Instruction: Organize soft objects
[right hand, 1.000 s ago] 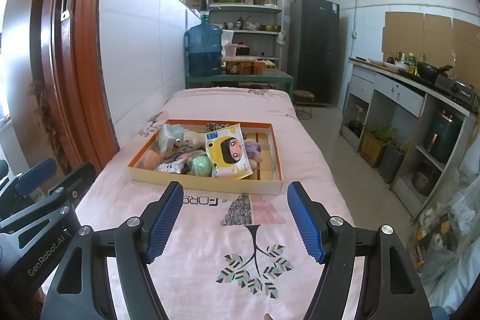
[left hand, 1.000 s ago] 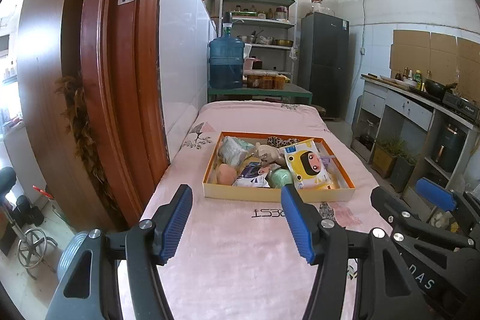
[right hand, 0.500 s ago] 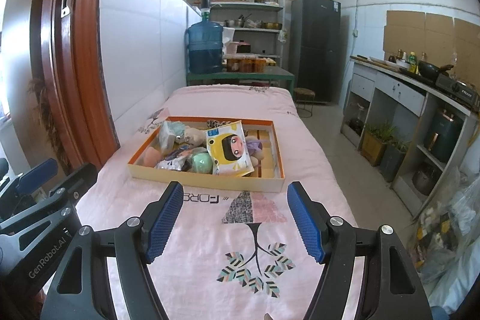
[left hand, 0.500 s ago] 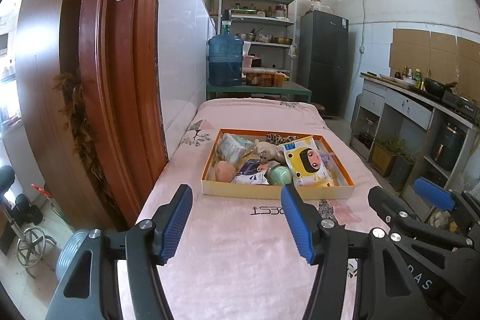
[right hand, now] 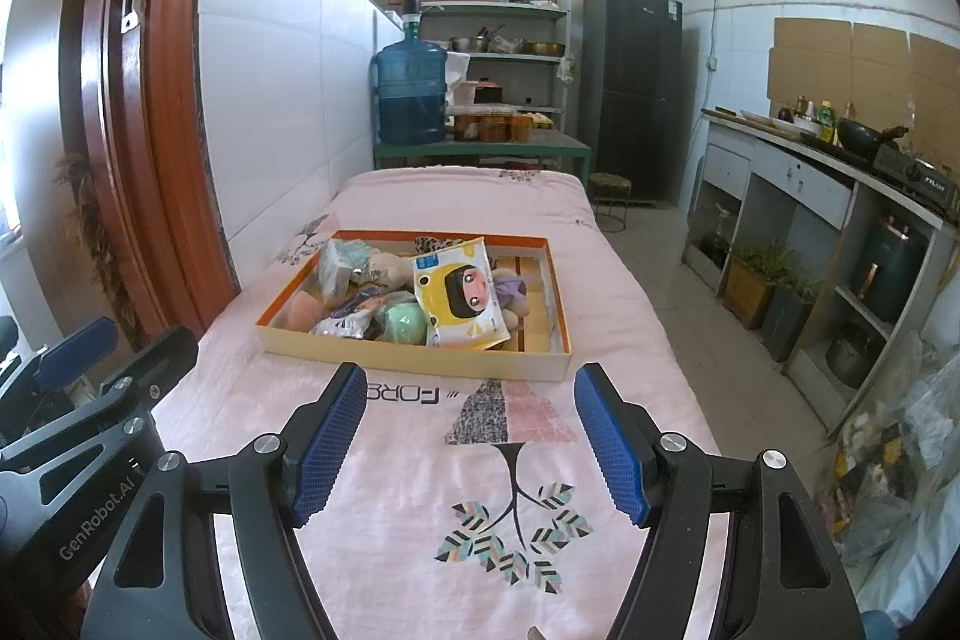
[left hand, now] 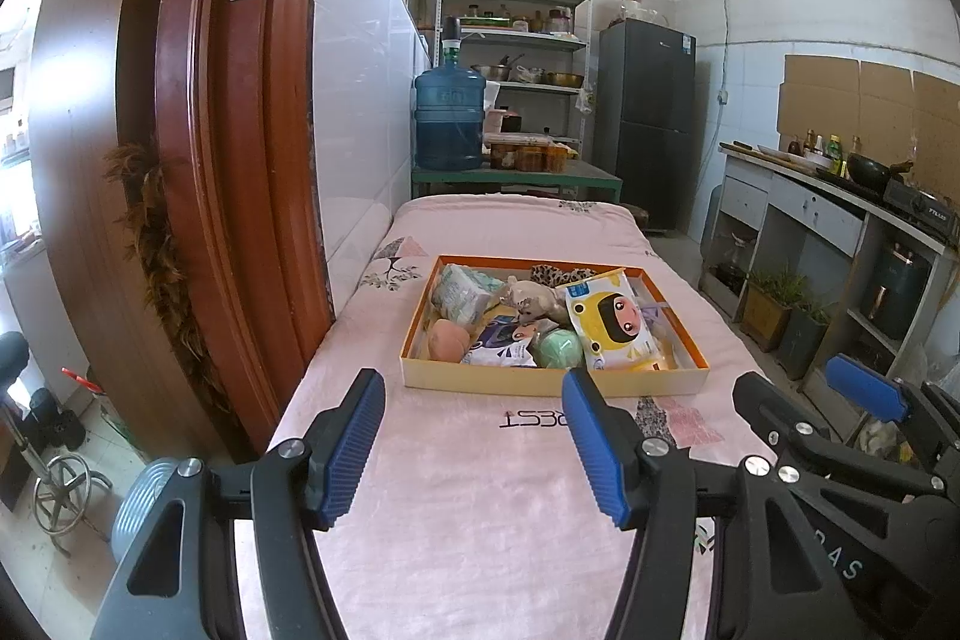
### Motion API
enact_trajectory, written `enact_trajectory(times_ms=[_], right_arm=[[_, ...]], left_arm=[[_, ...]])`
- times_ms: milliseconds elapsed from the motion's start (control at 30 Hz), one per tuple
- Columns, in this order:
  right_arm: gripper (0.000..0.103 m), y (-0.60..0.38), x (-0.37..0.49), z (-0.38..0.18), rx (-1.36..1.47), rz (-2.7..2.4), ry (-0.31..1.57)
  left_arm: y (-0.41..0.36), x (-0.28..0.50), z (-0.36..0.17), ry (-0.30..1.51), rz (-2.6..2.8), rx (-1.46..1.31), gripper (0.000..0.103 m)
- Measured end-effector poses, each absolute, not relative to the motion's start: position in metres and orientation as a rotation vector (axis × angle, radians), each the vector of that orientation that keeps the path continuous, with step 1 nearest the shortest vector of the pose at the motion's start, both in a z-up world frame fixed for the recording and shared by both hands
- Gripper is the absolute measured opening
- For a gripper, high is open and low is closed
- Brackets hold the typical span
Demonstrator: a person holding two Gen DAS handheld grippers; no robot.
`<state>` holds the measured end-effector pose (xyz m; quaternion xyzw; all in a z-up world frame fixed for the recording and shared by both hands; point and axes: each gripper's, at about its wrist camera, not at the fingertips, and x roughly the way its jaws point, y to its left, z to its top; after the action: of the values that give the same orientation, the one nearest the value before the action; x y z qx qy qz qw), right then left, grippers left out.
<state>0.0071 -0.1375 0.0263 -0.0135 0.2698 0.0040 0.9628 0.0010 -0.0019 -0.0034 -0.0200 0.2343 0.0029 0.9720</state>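
A shallow orange-rimmed box sits on a pink cloth-covered table. It holds several soft things: a yellow wipes pack with a cartoon face, a green ball, a peach ball, a plastic-wrapped pack, a plush toy. My left gripper is open and empty, short of the box's near wall. My right gripper is open and empty, also short of the box.
A brown door frame and white tiled wall border the table's left side. A blue water jug stands on a green table beyond. A counter with pots runs along the right. Bare pink cloth lies before the box.
Both grippers have edged slightly toward the box, which looks a little larger and nearer. Both stay open and empty.
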Motion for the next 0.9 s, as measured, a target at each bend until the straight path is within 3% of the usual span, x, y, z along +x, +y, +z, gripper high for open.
enact_trajectory(times_ms=[900], right_arm=[[0.074,-0.1371,0.0068,0.0231,-0.026,0.010,0.552]], left_arm=[[-0.0026,0.0007,-0.0036,0.477,0.005,-0.040,0.061]])
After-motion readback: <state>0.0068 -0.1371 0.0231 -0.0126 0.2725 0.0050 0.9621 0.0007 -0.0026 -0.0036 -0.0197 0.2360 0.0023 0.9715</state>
